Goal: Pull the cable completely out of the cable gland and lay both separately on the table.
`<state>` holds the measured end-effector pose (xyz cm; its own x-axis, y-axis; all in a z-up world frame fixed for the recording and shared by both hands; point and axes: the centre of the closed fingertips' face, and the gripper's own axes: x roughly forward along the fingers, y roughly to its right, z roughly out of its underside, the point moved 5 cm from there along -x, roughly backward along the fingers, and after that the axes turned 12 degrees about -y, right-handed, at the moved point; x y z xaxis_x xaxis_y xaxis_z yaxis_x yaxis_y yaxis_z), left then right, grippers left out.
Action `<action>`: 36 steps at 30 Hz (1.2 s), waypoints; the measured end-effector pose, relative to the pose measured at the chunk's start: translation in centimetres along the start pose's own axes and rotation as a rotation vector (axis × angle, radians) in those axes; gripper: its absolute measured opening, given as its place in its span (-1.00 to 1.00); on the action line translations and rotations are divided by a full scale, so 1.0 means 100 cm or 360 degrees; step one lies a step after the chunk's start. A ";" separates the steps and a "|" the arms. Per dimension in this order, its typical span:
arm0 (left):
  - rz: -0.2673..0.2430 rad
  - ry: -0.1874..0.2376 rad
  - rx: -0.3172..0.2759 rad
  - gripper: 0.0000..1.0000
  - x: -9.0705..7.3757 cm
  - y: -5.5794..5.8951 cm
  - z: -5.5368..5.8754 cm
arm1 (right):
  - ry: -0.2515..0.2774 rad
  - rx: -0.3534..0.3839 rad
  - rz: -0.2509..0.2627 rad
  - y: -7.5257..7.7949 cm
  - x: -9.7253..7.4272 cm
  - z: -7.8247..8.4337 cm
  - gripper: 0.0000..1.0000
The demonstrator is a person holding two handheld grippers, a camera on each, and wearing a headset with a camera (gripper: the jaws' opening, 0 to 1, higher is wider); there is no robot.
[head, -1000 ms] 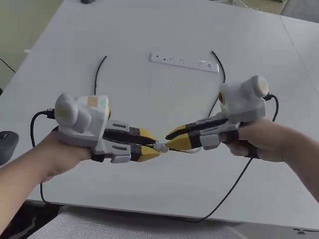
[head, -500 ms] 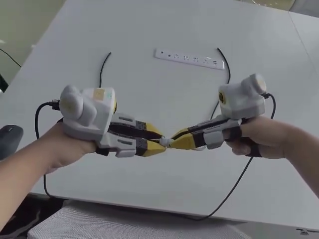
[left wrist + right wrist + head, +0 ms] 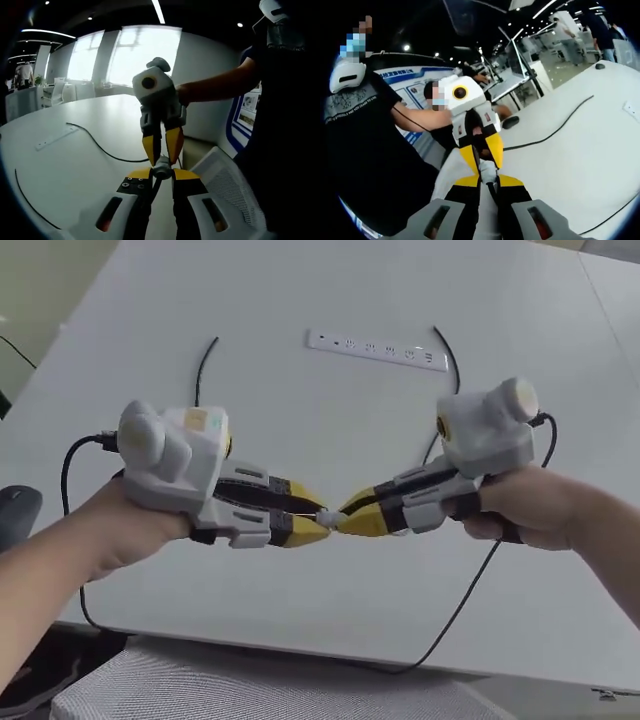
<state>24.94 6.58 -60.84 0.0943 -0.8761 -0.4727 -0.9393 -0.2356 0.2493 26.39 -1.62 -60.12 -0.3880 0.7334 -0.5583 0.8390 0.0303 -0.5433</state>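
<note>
Gripping the cable gland (image 3: 161,168) in midair above the white surface (image 3: 330,420) with the left hand-held gripper (image 3: 316,524), jaws clamped on it; pinching the cable (image 3: 492,191) with the right hand-held gripper (image 3: 349,522), tips nearly touching.

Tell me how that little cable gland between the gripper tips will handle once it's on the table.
The cable gland looks small and rounded, so it is probably light and may roll on the smooth white table. Held only at the tips of the left gripper and right gripper, it could slip out easily.
</note>
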 end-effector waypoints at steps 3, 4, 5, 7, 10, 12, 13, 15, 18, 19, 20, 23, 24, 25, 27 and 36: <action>0.0011 0.0010 -0.0037 -0.71 0.000 -0.001 0.000 | -0.0029 -0.0087 0.0090 -0.001 0.000 -0.001 -0.87; 0.0020 0.0011 -0.0054 -0.71 0.000 -0.001 0.000 | -0.0042 -0.0115 0.0114 -0.002 0.000 -0.001 -0.87; 0.0023 0.0011 -0.0061 -0.71 0.000 -0.001 0.001 | -0.0058 -0.0150 0.0154 -0.003 0.000 -0.001 -0.87; 0.0029 0.0013 -0.0079 -0.71 0.001 -0.001 0.001 | -0.0079 -0.0218 0.0215 -0.004 0.001 -0.001 -0.87; 0.0047 0.0037 -0.0118 -0.71 0.000 0.000 0.002 | -0.0088 -0.0309 0.0292 -0.007 0.000 -0.001 -0.87; 0.0060 0.0058 -0.0151 -0.71 -0.001 0.000 0.002 | -0.0088 -0.0384 0.0358 -0.010 0.000 -0.002 -0.87; 0.0065 0.0063 -0.0160 -0.71 -0.002 0.000 0.002 | -0.0088 -0.0407 0.0391 -0.010 0.000 -0.003 -0.87; 0.0065 0.0070 -0.0161 -0.71 -0.002 0.000 0.001 | -0.0116 -0.0473 0.0453 -0.012 0.001 -0.003 -0.87; 0.0064 0.0076 -0.0184 -0.71 -0.003 -0.001 0.001 | -0.0125 -0.0568 0.0556 -0.012 0.002 -0.005 -0.86; 0.0061 0.0071 -0.0184 -0.71 -0.003 -0.001 0.002 | -0.0134 -0.0595 0.0580 -0.012 0.003 -0.004 -0.86; 0.0060 0.0067 -0.0181 -0.71 -0.003 -0.001 0.002 | -0.0139 -0.0601 0.0588 -0.011 0.002 -0.003 -0.86; 0.0065 0.0057 -0.0190 -0.71 -0.003 -0.002 0.003 | -0.0147 -0.0623 0.0616 -0.010 0.004 -0.002 -0.86; 0.0066 0.0053 -0.0190 -0.71 -0.003 -0.002 0.003 | -0.0149 -0.0628 0.0619 -0.010 0.005 -0.002 -0.86; 0.0064 0.0051 -0.0182 -0.71 -0.003 -0.002 0.003 | -0.0152 -0.0640 0.0629 -0.010 0.004 -0.002 -0.85; 0.0067 0.0054 -0.0183 -0.71 -0.003 -0.002 0.003 | -0.0143 -0.0644 0.0634 -0.009 0.003 -0.003 -0.85; 0.0076 0.0062 -0.0136 -0.71 -0.003 -0.002 -0.001 | -0.0032 -0.0392 0.0516 -0.008 -0.003 -0.002 -0.80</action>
<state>25.16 6.86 -60.65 0.0647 -0.9026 -0.4256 -0.9116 -0.2269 0.3427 25.94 -1.75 -59.37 -0.0937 0.7184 -0.6893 0.9844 -0.0368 -0.1721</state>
